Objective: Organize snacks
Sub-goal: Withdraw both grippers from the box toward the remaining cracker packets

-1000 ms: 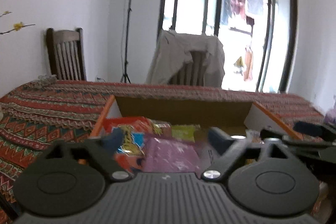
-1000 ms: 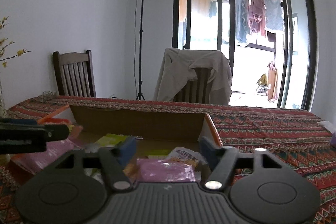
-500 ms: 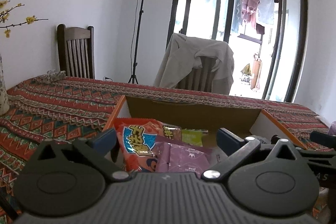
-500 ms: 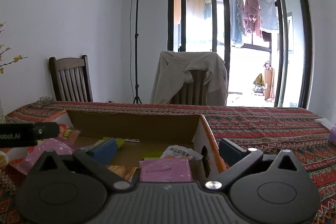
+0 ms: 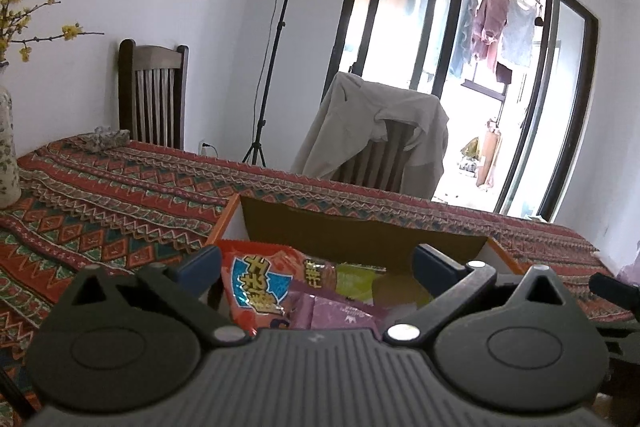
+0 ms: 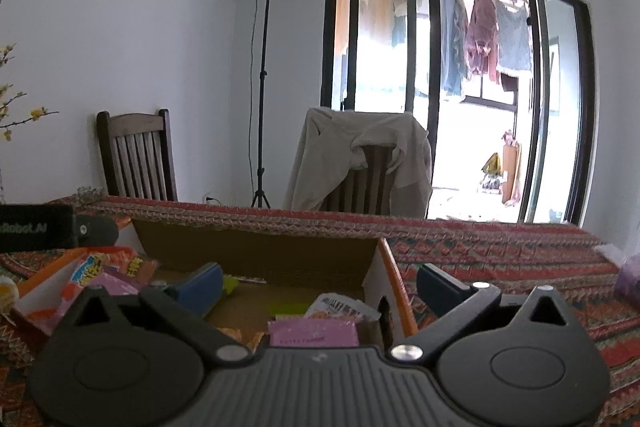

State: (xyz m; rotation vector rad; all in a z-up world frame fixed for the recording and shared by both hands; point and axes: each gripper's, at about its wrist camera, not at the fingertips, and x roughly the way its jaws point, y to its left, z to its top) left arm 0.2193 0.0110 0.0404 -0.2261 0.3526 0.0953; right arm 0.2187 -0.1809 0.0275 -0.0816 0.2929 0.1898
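The patterned tablecloth (image 5: 104, 211) is spreading beyond both tools, and the cardboard box (image 6: 256, 259) is sitting on it just ahead of them. The left gripper (image 5: 316, 261) is hanging released over a red snack bag (image 5: 256, 283) and purple packet (image 5: 340, 315). The right gripper (image 6: 320, 283), jaws just widened and empty, is straddling the box's right wall; since earlier that view has tilted upward. Only the right view is showing the pink packet (image 6: 314, 333).

One cardboard box (image 6: 372, 269) on one patterned tablecloth (image 5: 112, 203). Two wooden chairs (image 6: 136, 155), one draped with a jacket (image 6: 360, 155). One lamp stand (image 6: 264, 75). Two purple packets (image 5: 340, 313) and one red bag (image 5: 256, 283) visible inside.
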